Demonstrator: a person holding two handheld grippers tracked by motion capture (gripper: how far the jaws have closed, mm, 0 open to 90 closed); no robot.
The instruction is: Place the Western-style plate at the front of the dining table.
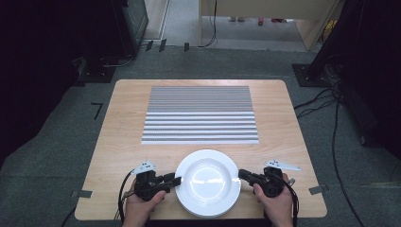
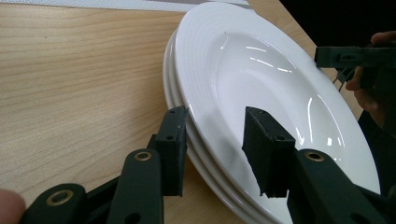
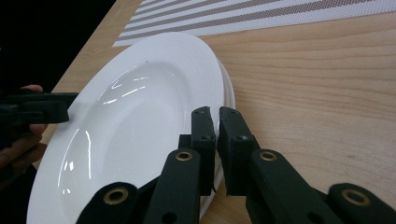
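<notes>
Lifting the top plate point(image 1: 208, 182) off its stack at the table's point(image 1: 118, 137) near edge, keep your right gripper point(image 3: 215, 122) clenched on its rim and pinch your still-gaping left gripper point(image 2: 215, 140) onto the opposite rim first.

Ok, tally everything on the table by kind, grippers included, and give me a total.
white plate stack: 1
striped placemat: 1
grippers: 2, the left gripper and the right gripper
Total: 4
</notes>
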